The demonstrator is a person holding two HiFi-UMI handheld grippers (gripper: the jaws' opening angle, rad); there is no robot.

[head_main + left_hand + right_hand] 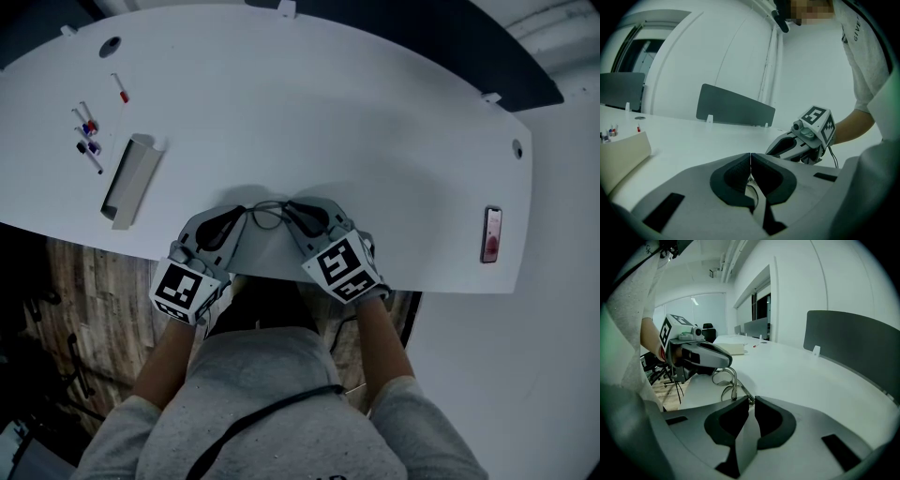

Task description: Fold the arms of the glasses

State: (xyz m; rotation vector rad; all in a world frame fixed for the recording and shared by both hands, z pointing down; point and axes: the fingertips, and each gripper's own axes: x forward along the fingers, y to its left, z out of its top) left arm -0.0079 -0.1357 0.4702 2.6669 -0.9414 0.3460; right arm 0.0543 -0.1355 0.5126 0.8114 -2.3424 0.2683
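Thin wire-framed glasses [267, 214], lower centre at the near edge of the white curved worktop [309, 112]: left gripper [750, 159] pressed together on the frame, right gripper [750, 401] pinching one arm by its hinge; folding apparently just beginning, next needing a gentle inward swing.

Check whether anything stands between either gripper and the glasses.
Nothing visible does. The left gripper is shut on the glasses, and the right gripper pinches them at the other side, near a hinge. The grey case and the phone lie well off on the table.
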